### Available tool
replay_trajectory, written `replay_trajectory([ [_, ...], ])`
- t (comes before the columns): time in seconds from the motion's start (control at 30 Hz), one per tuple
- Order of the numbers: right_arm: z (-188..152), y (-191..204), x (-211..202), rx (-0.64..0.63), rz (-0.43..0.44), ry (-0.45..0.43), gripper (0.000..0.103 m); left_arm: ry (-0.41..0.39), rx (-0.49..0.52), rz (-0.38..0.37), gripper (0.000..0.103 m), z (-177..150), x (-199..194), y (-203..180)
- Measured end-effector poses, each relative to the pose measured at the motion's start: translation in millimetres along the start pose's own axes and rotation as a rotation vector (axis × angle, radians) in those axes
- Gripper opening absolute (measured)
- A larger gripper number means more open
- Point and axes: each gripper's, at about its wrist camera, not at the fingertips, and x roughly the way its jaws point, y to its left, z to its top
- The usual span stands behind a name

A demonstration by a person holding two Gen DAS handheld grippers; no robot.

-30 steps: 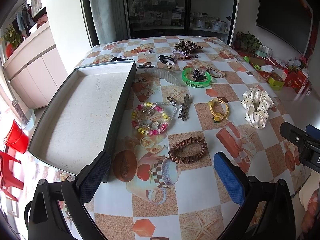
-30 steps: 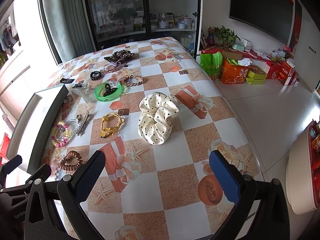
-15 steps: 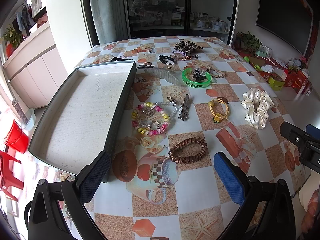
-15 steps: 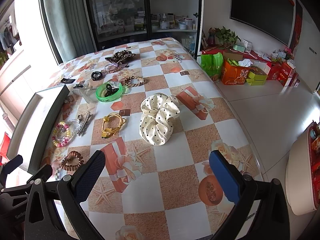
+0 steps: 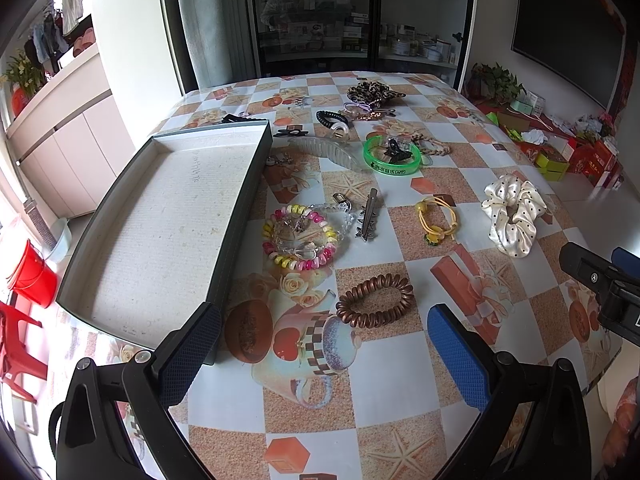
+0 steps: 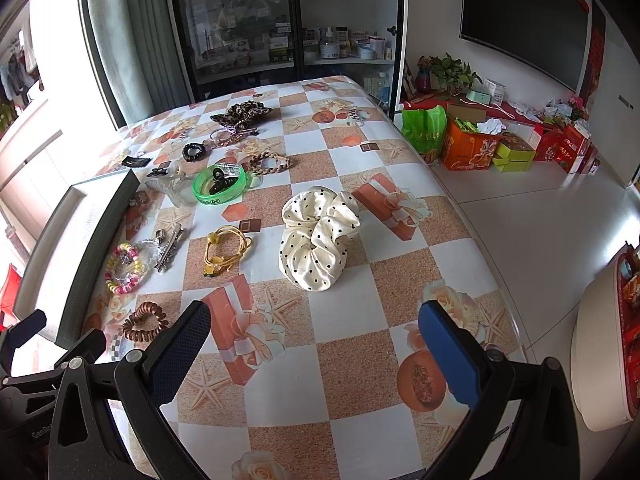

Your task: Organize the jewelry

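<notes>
An empty grey tray (image 5: 160, 216) lies at the table's left; its edge shows in the right wrist view (image 6: 100, 236). Beside it lie a brown spiral hair tie (image 5: 375, 294), a pink-yellow bead bracelet (image 5: 298, 236), a metal clip (image 5: 369, 216), a yellow hair tie (image 5: 437, 222), a cream dotted scrunchie (image 5: 513, 213) and a green wristband (image 5: 392, 155). My left gripper (image 5: 320, 354) is open and empty, just short of the brown tie. My right gripper (image 6: 316, 354) is open and empty, in front of the scrunchie (image 6: 316, 236).
Farther back lie a clear hair claw (image 5: 326, 148), a black coil tie (image 5: 332, 118), a braided band (image 5: 434, 146) and a leopard scrunchie (image 5: 372, 92). The table's right edge (image 6: 476, 236) drops to the floor, with boxes (image 6: 472, 148) beyond. A glass cabinet (image 5: 320, 20) stands behind.
The right gripper has drifted slightly forward toward the scrunchie. The left gripper has not visibly moved.
</notes>
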Motion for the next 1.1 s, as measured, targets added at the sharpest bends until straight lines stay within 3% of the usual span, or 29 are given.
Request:
replay_trajectory([
  [0.97, 3, -1, -2, 0.001, -0.002, 0.003, 0.103, 0.008, -0.002, 0.001, 0.103, -2, 3, -1],
  [1.1, -12, -2, 13, 0.003, -0.002, 0.010, 0.103, 0.018, -0.008, -0.003, 0.103, -5, 7, -1],
])
